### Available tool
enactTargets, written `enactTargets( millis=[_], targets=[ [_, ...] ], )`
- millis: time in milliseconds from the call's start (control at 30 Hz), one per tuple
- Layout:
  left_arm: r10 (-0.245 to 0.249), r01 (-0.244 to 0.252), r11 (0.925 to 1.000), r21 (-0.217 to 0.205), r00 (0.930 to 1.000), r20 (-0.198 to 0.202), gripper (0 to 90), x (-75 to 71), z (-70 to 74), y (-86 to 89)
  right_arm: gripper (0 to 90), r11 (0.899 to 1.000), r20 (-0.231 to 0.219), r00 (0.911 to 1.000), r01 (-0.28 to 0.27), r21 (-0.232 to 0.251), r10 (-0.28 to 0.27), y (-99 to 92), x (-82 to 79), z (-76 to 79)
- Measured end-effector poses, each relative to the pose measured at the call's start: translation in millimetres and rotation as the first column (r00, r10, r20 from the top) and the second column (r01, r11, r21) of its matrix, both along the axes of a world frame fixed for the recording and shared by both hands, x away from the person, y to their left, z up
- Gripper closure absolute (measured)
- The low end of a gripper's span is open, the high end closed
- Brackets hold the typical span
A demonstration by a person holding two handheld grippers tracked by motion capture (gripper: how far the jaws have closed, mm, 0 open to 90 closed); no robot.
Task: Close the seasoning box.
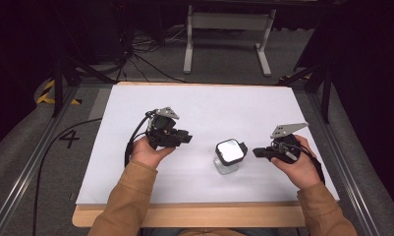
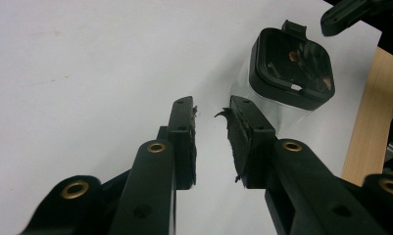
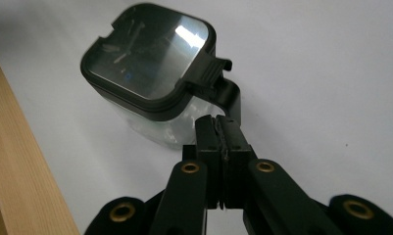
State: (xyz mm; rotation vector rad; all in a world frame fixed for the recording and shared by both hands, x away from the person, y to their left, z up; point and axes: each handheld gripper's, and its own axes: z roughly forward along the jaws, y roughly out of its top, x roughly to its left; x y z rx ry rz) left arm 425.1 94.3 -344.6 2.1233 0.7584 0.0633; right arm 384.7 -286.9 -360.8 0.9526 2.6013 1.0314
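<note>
Clear square jar with black lid (image 1: 229, 156): just ahead of clenched right gripper (image 1: 258, 152); beyond released left gripper (image 1: 187, 137).

matt white sheet (image 1: 194, 105) over pale wood tabletop (image 1: 184, 216), grain visible at edge. clear glossy plastic jar (image 3: 155, 125), black plastic lid (image 3: 150, 56) with shiny reflective top panel. matt black plastic on left gripper (image 2: 211, 134) and right gripper (image 3: 217, 129), brass-look rivets, rough frayed rubbery pads (image 2: 235, 142). dull grey metal plate (image 1: 288, 129). tan cloth sleeves (image 1: 128, 196).
</note>
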Motion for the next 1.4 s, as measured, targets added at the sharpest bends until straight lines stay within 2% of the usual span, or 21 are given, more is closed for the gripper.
enactTargets(
  millis=[33, 233, 500, 600, 767, 900, 967, 1000, 1100, 1233, 1333, 1400],
  targets=[
    [0.000, 0.000, 1.0000, 0.000, 1.0000, 0.000, 72.3, 0.8, -0.5, 1.2, 89.4, 1.000, -0.024, 0.9997, -0.007, -0.010, 0.007, 0.7, 3.1, -6.0],
    [0.003, -0.003, 1.0000, 0.007, 1.0000, -0.003, 72.1, -0.5, -2.1, 1.3, 89.4, 1.000, -0.077, 0.9968, -0.022, -0.019, 0.020, 3.0, 10.0, -18.8],
    [0.013, -0.012, 0.9998, 0.014, 0.9999, -0.011, 71.9, -3.0, -3.6, 4.6, 89.7, 0.999, -0.094, 0.9944, -0.050, -0.013, 0.048, 10.0, 16.6, -26.8],
    [0.019, -0.019, 0.9997, 0.017, 0.9997, -0.018, 71.9, -4.3, -5.0, 5.7, 89.8, 0.999, -0.104, 0.9938, -0.042, -0.020, 0.039, 10.7, 21.5, -31.9],
    [0.033, -0.033, 0.9993, 0.015, 0.9994, -0.010, 71.7, -7.8, -7.0, 10.8, 89.9, 0.999, -0.081, 0.9962, -0.033, -0.007, 0.033, 8.3, 29.2, -33.9],
    [0.040, -0.039, 0.9990, 0.019, 0.9989, -0.023, 71.6, -10.1, -8.2, 12.9, 89.9, 1.000, -0.072, 0.9971, -0.023, -0.003, 0.023, 8.2, 33.5, -35.1],
    [0.041, -0.041, 0.9988, 0.027, 0.9988, -0.025, 71.6, -11.3, -8.9, 13.9, 90.0, 1.000, -0.054, 0.9984, -0.018, 0.000, 0.018, 8.6, 37.0, -36.4],
    [0.043, -0.042, 0.9987, 0.028, 0.9986, -0.029, 71.6, -12.3, -10.2, 14.3, 90.0, 1.000, -0.030, 0.9995, -0.008, -0.002, 0.008, 8.2, 41.5, -37.9],
    [0.046, -0.045, 0.9985, 0.031, 0.9984, -0.032, 71.7, -12.7, -11.7, 13.4, 90.0, 1.000, -0.016, 0.9999, 0.008, 0.008, -0.007, 7.0, 45.9, -39.2],
    [0.021, -0.019, 0.9985, 0.051, 0.9990, -0.040, 71.9, -11.0, -16.9, 3.4, 89.9, 1.000, 0.002, 0.9997, 0.024, 0.009, -0.024, 4.6, 46.3, -38.5],
    [0.005, -0.002, 0.9981, 0.062, 0.9989, -0.047, 72.6, -8.8, -20.4, -3.5, 89.9, 0.999, 0.014, 0.9994, 0.030, 0.017, -0.031, 0.5, 39.4, -31.9],
    [-0.018, 0.021, 0.9971, 0.074, 0.9991, -0.039, 74.5, -5.0, -23.7, -14.5, 89.9, 0.999, 0.013, 0.9993, 0.034, 0.011, -0.034, -3.6, 33.2, -28.3]
  ],
)
